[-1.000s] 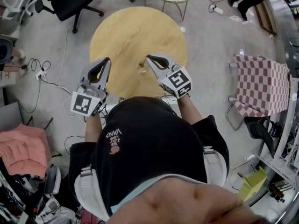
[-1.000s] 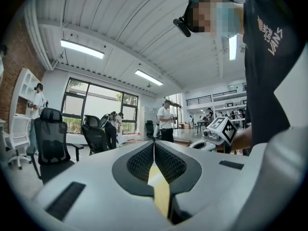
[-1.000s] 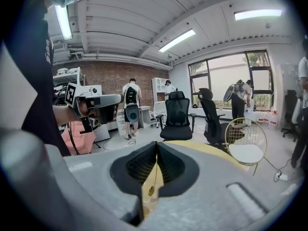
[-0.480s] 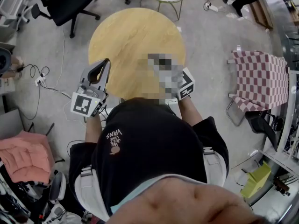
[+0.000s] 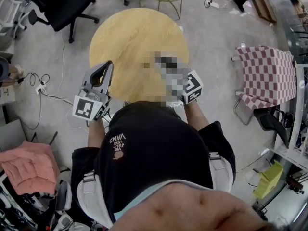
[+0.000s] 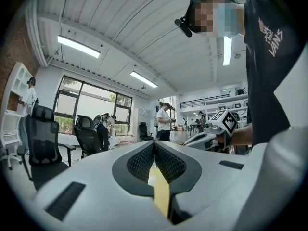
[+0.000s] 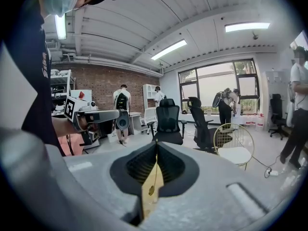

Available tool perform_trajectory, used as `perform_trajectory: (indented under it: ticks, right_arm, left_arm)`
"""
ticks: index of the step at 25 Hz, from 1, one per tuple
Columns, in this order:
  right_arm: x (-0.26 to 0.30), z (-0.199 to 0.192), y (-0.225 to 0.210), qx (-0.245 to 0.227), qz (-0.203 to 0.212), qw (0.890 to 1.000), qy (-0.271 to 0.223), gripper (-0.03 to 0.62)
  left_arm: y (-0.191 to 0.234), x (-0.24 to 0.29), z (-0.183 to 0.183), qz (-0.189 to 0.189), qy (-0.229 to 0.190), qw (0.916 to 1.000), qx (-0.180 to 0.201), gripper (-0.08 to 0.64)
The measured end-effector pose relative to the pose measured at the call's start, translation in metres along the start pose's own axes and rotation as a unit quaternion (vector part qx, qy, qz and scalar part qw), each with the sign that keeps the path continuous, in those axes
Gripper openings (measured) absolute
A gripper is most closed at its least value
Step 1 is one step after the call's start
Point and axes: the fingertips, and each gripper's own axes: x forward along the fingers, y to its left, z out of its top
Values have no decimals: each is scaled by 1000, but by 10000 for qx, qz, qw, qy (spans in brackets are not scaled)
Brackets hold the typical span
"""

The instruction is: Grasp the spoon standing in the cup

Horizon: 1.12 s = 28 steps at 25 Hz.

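- A round wooden table (image 5: 134, 32) fills the upper middle of the head view, its top lit pale yellow.
- The person's black shirt (image 5: 159, 153) takes up the lower middle of that view, with both forearms reaching up toward the near edge of the table.
- A chair with a red-and-white checked cover (image 5: 269, 76) stands at the right edge. It is well apart from the table.
- A black office chair (image 5: 57, 4) sits in the upper left corner, and a pink cloth (image 5: 24, 165) lies at the lower left.
- The left gripper (image 6: 154, 143) is at the left of the head view, by the table's near left rim. Its jaws are pressed together with nothing between them, and only a strip of yellow tabletop shows through the slit behind the tips.
- The right gripper (image 7: 156, 147) is over the near part of the table. A mosaic patch covers most of it in the head view, apart from its marker cube (image 5: 191, 86). Its jaws are closed.
- The spoon (image 7: 152, 184), thin and gold-coloured, is pinched between the right gripper's jaws. Its handle runs up to the tips and its small rounded end shows lower in the slit.
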Motion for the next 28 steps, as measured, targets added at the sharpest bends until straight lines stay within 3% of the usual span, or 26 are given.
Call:
perform_trajectory:
  ticks: [8, 16, 28]
  right_arm:
    - [-11, 4, 1, 9, -167, 9998, -108, 2]
    - [-19, 11, 1, -15, -324, 9993, -177, 2]
    - [-37, 10, -6, 12, -694, 9974, -206, 2]
  left_arm:
    - [-6, -3, 0, -70, 8, 10000, -11, 0]
    - [-3, -9, -4, -183, -165, 9993, 286, 0]
    - [-8, -8, -5, -324, -203, 9991, 206, 0]
